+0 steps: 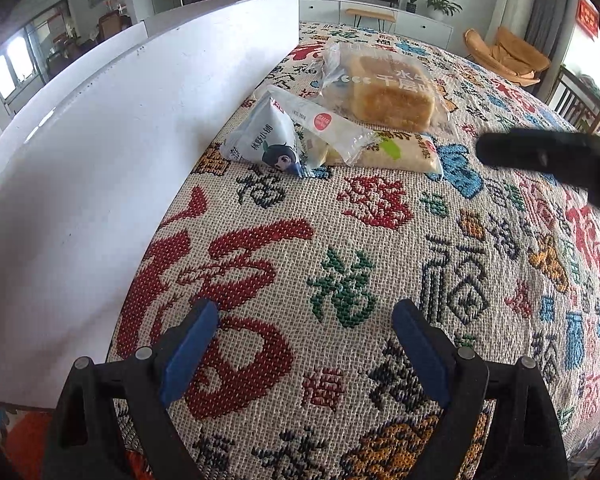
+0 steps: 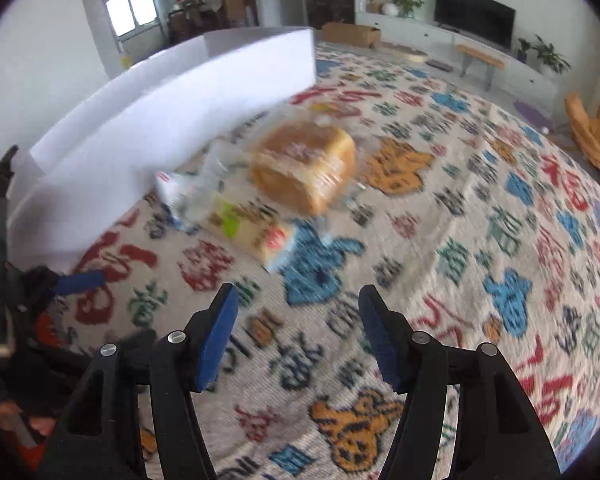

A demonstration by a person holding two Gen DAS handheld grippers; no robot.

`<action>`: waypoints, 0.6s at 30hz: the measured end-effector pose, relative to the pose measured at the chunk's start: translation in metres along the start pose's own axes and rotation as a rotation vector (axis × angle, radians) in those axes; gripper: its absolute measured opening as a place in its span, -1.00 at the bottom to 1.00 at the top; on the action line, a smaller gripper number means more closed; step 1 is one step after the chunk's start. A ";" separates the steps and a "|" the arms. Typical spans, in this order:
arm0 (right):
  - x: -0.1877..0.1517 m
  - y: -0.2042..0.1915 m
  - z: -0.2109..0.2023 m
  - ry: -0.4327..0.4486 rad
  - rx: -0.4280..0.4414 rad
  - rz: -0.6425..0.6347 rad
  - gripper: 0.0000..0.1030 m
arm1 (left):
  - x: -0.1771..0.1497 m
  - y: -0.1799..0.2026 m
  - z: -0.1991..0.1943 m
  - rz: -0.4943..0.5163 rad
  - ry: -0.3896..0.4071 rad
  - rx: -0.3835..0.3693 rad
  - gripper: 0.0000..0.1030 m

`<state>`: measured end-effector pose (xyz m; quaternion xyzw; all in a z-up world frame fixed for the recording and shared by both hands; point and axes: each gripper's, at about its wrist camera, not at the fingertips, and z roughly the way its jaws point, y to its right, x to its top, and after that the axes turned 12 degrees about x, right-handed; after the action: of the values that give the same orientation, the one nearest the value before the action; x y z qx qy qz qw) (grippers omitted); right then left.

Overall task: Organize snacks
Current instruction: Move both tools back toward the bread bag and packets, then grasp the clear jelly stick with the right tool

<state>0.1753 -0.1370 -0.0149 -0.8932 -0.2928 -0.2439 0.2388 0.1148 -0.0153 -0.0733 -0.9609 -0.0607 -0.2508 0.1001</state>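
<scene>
Several wrapped snacks lie in a pile on the patterned cloth next to a white box (image 1: 100,152): a bagged square bread (image 1: 384,84), a triangular pouch with a cartoon face (image 1: 266,140), a white wrapper with a red dot (image 1: 324,124) and a flat yellow pack (image 1: 400,152). My left gripper (image 1: 304,320) is open and empty, well short of the pile. My right gripper (image 2: 296,312) is open and empty, facing the bread (image 2: 304,164) and the yellow pack (image 2: 252,228); this view is blurred. The right gripper's dark body (image 1: 548,152) shows at the right of the left wrist view.
The white box (image 2: 160,120) stands along the left of the cloth (image 1: 340,280). The left gripper's blue pad (image 2: 80,280) shows at the lower left of the right wrist view. A TV, cabinet, plants and an orange chair (image 1: 508,56) are beyond the cloth.
</scene>
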 end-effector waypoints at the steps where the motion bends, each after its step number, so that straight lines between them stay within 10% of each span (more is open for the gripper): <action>1: 0.016 -0.006 0.003 -0.020 0.046 -0.011 0.26 | 0.000 -0.001 0.000 -0.002 -0.001 -0.001 0.79; 4: 0.054 -0.028 0.026 -0.108 0.134 -0.055 0.26 | -0.001 -0.003 0.002 -0.008 -0.004 -0.007 0.88; 8: 0.084 -0.046 0.073 -0.263 0.129 -0.098 -0.21 | -0.001 -0.002 0.003 0.004 -0.002 0.002 0.95; 18: 0.097 -0.050 0.123 -0.370 0.041 -0.071 -0.48 | 0.000 0.000 0.006 -0.007 0.001 0.006 0.99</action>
<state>0.2484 0.0074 -0.0393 -0.9068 -0.3682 -0.0776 0.1901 0.1176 -0.0140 -0.0780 -0.9603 -0.0648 -0.2513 0.1023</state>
